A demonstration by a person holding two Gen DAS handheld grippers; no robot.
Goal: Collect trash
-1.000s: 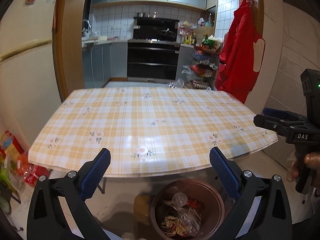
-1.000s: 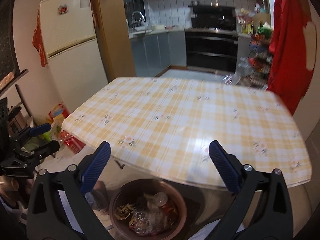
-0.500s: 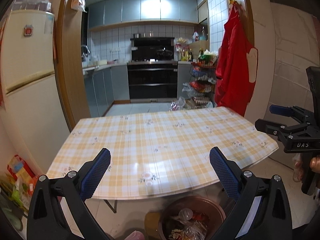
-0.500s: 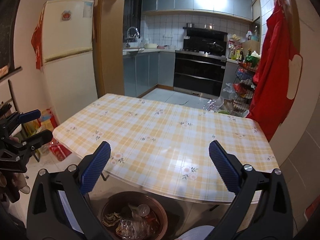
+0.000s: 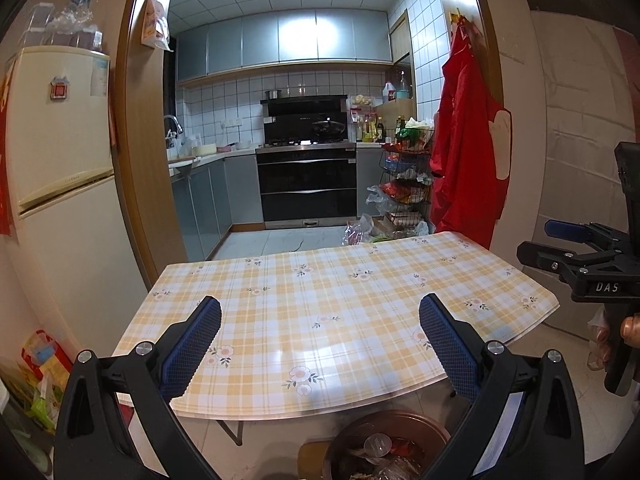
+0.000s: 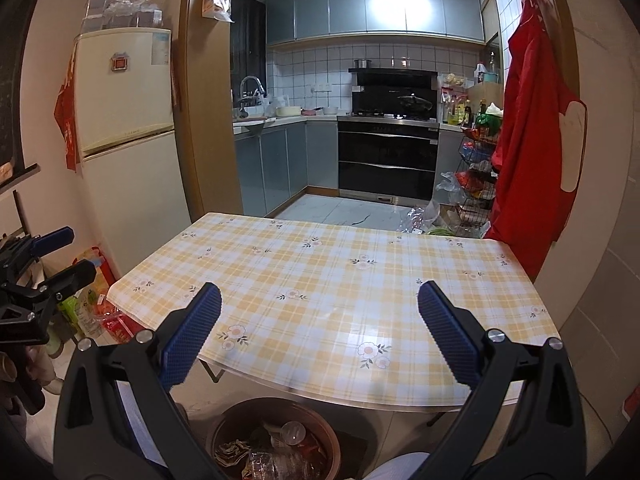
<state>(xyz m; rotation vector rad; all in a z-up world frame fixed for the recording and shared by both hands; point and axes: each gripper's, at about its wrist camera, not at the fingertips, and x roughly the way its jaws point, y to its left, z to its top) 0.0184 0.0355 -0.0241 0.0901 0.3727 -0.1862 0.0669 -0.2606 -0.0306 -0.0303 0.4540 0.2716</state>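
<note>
A round brown trash bin (image 5: 386, 446) full of wrappers and a plastic cup stands on the floor below the table's near edge; it also shows in the right wrist view (image 6: 276, 440). My left gripper (image 5: 320, 344) is open and empty, held above the bin and short of the table edge. My right gripper (image 6: 319, 342) is open and empty, likewise above the bin. The right gripper shows side-on at the right of the left wrist view (image 5: 576, 248); the left gripper shows at the left of the right wrist view (image 6: 44, 260). No trash shows on the table.
A table with a yellow plaid flowered cloth (image 5: 340, 300) fills the middle (image 6: 340, 280). A white fridge (image 6: 128, 140) stands at left with bags on the floor by it. A red apron (image 5: 468, 168) hangs at right beside a wire rack. The kitchen lies behind.
Both grippers have risen and pulled back from the table. The view tilted up, so the bin slid lower in frame and the ceiling came into view. Both stayed open.
</note>
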